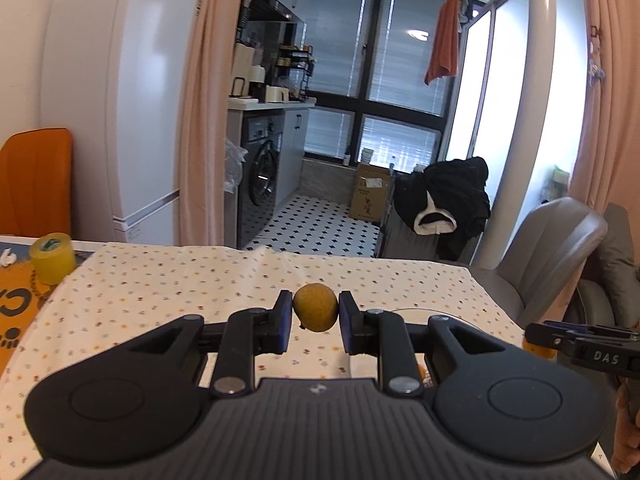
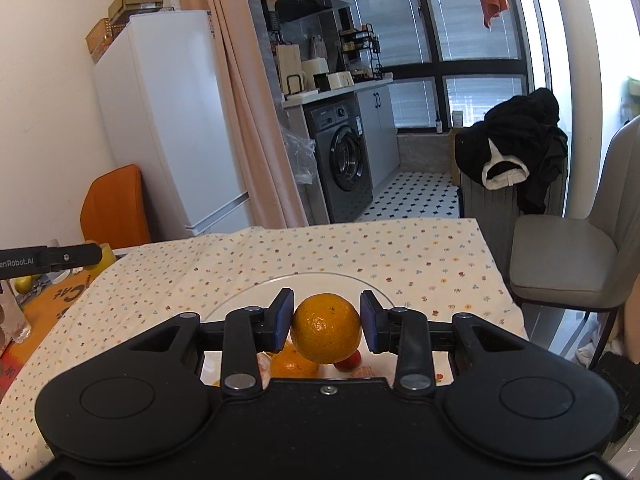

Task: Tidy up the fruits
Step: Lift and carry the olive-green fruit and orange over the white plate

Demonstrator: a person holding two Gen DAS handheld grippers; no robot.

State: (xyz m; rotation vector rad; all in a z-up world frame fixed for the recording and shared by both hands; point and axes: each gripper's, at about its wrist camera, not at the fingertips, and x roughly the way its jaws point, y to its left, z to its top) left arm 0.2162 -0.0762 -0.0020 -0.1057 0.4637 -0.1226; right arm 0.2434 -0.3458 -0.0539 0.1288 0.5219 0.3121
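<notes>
My left gripper (image 1: 315,317) is shut on a small yellow-brown fruit (image 1: 315,307), lifted above the floral tablecloth (image 1: 180,276). A sliver of the clear glass plate (image 1: 440,314) shows to its right. In the right wrist view my right gripper (image 2: 326,326) is shut on an orange (image 2: 325,328), held over the glass plate (image 2: 256,284). Under it on the plate lie another orange (image 2: 292,364) and a small red fruit (image 2: 349,360), both partly hidden. The right gripper's arm (image 1: 580,344) shows at the left view's right edge.
A yellow tape roll (image 1: 53,258) and an orange mat (image 1: 16,300) lie left of the cloth. A grey chair (image 2: 572,256) stands at the table's right side, an orange chair (image 2: 114,204) at the far left. Fridge (image 2: 168,128) and washing machine (image 2: 346,160) stand beyond.
</notes>
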